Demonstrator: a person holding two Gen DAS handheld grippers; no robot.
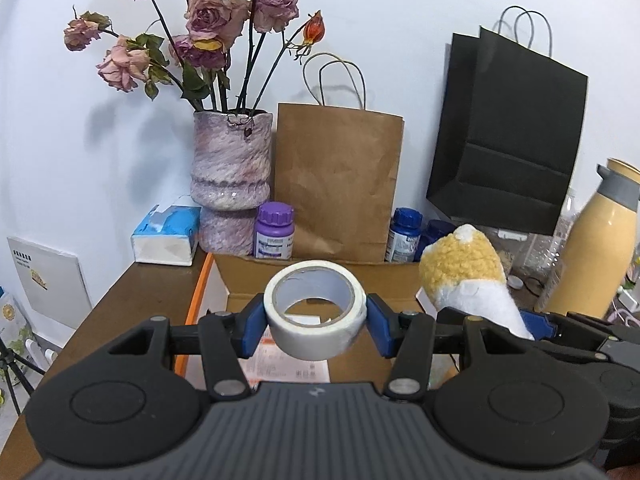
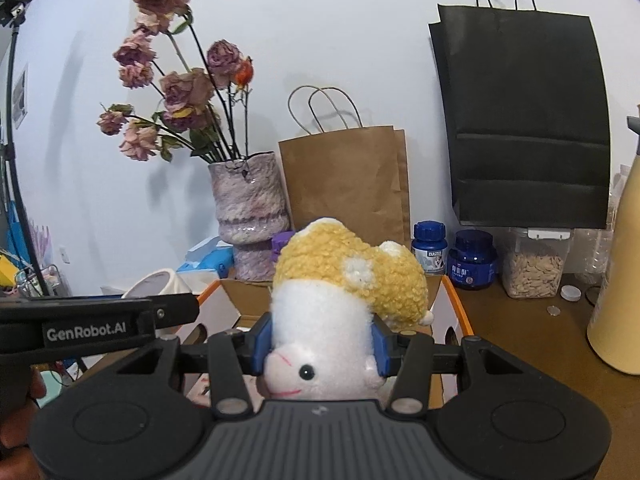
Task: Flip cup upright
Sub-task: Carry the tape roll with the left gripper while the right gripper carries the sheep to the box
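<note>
No cup shows in either view. My left gripper (image 1: 316,312) is shut on a roll of white tape (image 1: 312,340), held with its hole facing up above an open cardboard box (image 1: 248,276). My right gripper (image 2: 320,344) is shut on a white and yellow plush toy (image 2: 348,272), pinched at its white body over the same box (image 2: 448,304). In the left wrist view the plush toy (image 1: 464,276) and the right gripper (image 1: 532,328) sit just to the right. In the right wrist view the tape roll (image 2: 156,284) appears at the left.
Along the back wall stand a pink vase of dried roses (image 1: 230,168), a brown paper bag (image 1: 336,184), a black paper bag (image 1: 508,132), pill bottles (image 1: 274,232), a tissue pack (image 1: 166,236) and a clear jar of seeds (image 2: 534,264). A cream flask (image 1: 592,248) stands right.
</note>
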